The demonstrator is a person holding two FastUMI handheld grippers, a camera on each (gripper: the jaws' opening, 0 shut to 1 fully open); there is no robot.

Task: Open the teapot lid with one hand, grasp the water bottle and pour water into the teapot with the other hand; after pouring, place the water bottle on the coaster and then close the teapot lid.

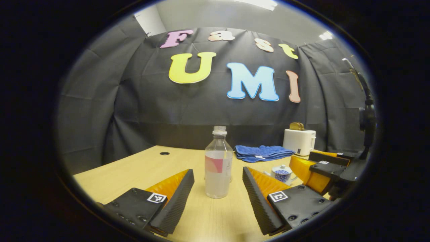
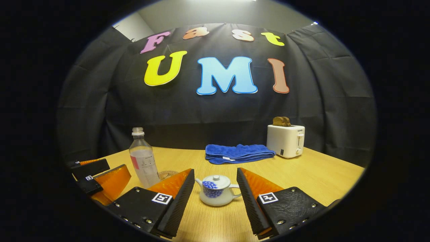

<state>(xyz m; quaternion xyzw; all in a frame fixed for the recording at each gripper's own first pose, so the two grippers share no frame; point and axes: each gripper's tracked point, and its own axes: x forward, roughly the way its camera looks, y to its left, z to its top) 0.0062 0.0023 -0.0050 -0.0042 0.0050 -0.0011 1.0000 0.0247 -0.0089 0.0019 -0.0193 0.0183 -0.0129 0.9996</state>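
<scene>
A clear, uncapped water bottle [image 1: 218, 164] with a pink and white label stands upright on the wooden table. My left gripper [image 1: 218, 170] is open, a finger on either side of the bottle, and neither touches it. A small white teapot [image 2: 216, 194] with a blue pattern sits with its lid [image 2: 216, 179] on. My right gripper [image 2: 215, 170] is open just in front of the teapot, fingers wide on both sides and clear of it. The bottle [image 2: 144, 164] stands to the teapot's left, with a round coaster [image 2: 167, 174] partly hidden behind it. The teapot [image 1: 282, 173] also shows right of the bottle.
A folded blue towel [image 2: 238, 153] lies at the back of the table [image 2: 319, 178], with a white toaster [image 2: 286, 140] holding toast to its right. The table has a cable hole [image 1: 164, 153] at the far left. The black cloth wall closes off the back.
</scene>
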